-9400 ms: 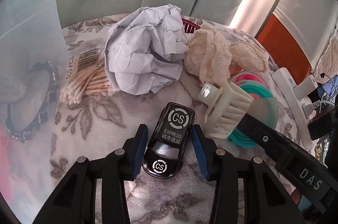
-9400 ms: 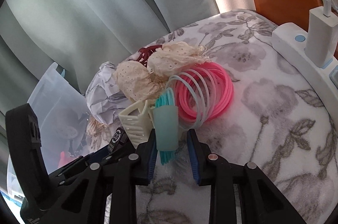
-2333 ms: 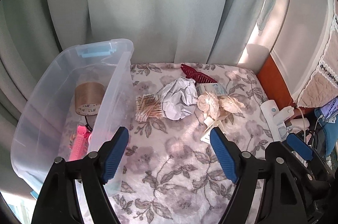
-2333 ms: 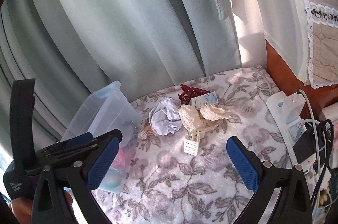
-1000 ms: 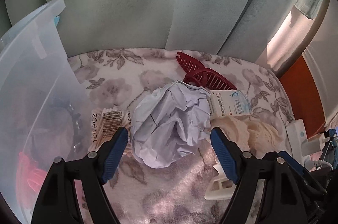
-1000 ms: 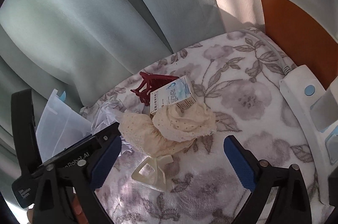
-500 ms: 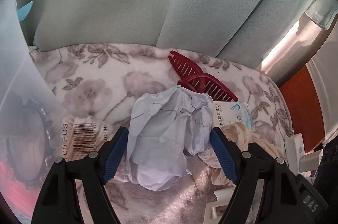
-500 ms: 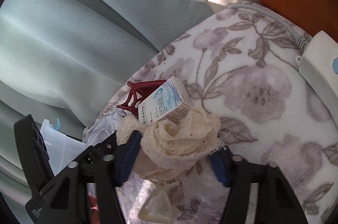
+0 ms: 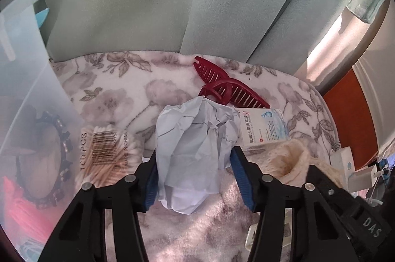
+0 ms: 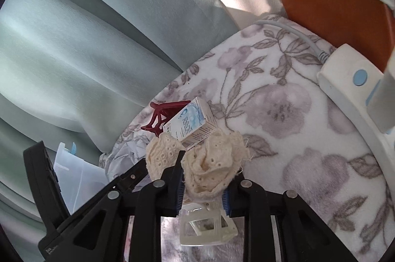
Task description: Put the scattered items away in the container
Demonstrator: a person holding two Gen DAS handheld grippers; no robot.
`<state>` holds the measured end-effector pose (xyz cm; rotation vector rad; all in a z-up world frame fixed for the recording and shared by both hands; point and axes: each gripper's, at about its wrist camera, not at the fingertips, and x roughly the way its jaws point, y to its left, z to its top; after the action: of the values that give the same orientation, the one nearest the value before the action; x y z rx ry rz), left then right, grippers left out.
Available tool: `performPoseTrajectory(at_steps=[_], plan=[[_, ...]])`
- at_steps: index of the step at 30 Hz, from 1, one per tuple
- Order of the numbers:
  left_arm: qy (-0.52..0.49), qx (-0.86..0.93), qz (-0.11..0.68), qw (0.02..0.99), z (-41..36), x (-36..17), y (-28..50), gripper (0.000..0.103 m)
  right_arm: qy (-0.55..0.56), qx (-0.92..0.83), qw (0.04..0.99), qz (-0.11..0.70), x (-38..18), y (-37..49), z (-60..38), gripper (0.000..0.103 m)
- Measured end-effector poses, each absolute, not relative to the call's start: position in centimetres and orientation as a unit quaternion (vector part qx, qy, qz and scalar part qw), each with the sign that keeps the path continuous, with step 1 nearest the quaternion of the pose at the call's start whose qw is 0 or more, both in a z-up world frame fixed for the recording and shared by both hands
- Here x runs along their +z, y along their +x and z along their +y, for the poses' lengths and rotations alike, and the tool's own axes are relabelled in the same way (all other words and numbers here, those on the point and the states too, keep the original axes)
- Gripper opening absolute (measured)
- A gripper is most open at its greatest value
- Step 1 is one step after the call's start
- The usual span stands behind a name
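Two grippers are seen closing, each with an item between its pads. The crumpled paper ball [image 9: 195, 151] is squeezed by the left gripper [image 9: 195, 178], resting on the floral blanket [image 9: 116, 99] just beside the clear container [image 9: 22, 79]. The cream lace cloth [image 10: 212, 168] is pinched by the right gripper [image 10: 202, 190], directly above a cream hair clip [image 10: 205, 227]. A small box [image 10: 191, 123] is propped against the cloth; a red hair clip [image 9: 227, 91] lies behind it.

pale blue crumpled paper [image 9: 195, 153], dark red hair claw [image 9: 227, 90], grey-floral white blanket [image 10: 284, 113]
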<state>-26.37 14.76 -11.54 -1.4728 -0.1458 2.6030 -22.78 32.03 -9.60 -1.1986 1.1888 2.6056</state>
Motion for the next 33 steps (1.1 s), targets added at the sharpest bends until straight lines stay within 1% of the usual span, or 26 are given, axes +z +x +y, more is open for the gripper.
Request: performPoseTrajectory(at_steps=[7, 13, 33], plan=[[-0.513, 0.854, -0.050, 0.071, 14.4, -10.1, -23.6, 0.055, -0.377, 0.842, 0.012, 0.385, -6.9, -20.2, 31.6, 0.026], [-0.518, 0.850, -0.051, 0.077, 13.7, -7.7, -20.9, 0.055, -0.376, 0.844, 0.009, 0.382, -4.6, -18.0, 31.1, 0.026], [-0.452, 0.885, -0.062, 0.095, 10.1, 2.9, -13.7, 0.055, -0.328, 0.876, -0.002, 0.353, 4.5, -11.2, 27.7, 0.026]])
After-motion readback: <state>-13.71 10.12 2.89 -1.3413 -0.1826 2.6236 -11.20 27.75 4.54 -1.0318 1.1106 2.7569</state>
